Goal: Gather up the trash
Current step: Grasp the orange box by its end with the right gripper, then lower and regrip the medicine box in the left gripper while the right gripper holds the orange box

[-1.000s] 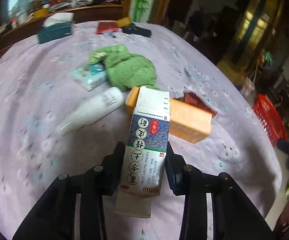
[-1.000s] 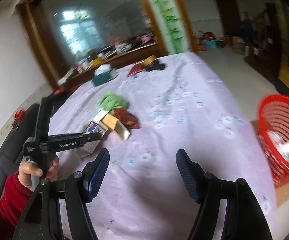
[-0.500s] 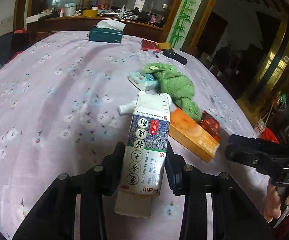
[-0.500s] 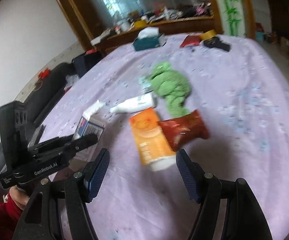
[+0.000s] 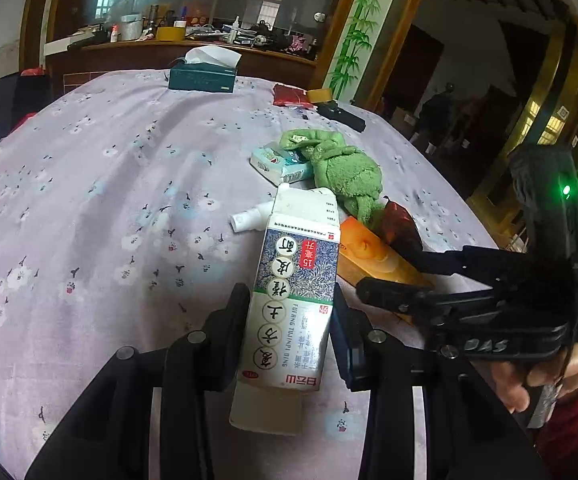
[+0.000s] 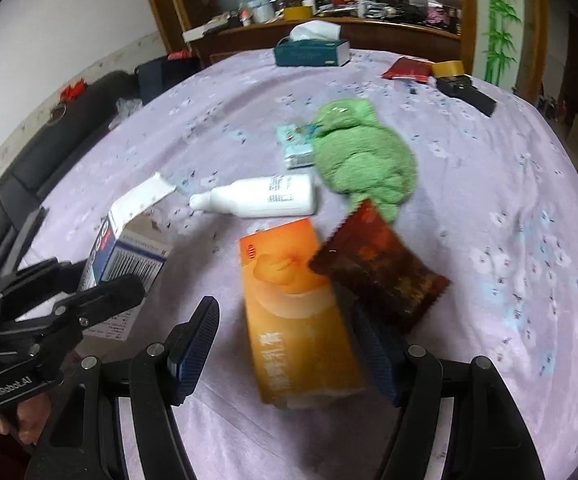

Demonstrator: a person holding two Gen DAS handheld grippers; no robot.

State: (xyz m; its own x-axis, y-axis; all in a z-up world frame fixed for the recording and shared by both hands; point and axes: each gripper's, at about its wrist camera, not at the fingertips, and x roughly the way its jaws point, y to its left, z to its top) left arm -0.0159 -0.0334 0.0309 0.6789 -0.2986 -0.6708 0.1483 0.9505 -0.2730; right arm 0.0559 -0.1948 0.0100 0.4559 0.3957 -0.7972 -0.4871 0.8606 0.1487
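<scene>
My left gripper (image 5: pixel 289 328) is shut on a white and blue medicine carton (image 5: pixel 293 292), held just above the lilac flowered tablecloth (image 5: pixel 109 208). The same carton (image 6: pixel 129 248) shows at the left of the right wrist view. My right gripper (image 6: pixel 289 344) is open and straddles the near end of an orange box (image 6: pixel 297 312); its pads stand off the box sides. A dark red snack packet (image 6: pixel 377 268) leans on the box's right edge. Beyond lie a white bottle (image 6: pixel 261 200), a green cloth (image 6: pixel 361 160) and a pale blue tissue pack (image 6: pixel 295 148).
At the far end of the table are a teal tissue box (image 5: pixel 203 76), a red packet (image 5: pixel 289 94), a yellow tape roll (image 5: pixel 319 95) and a black object (image 5: pixel 341 116). A cluttered wooden sideboard (image 5: pixel 193 46) stands behind. A black sofa (image 6: pixel 69 132) runs along the left side.
My right gripper swung away from the red basket and came down over the orange box, entering the left wrist view. My left gripper turned slightly, still holding the carton.
</scene>
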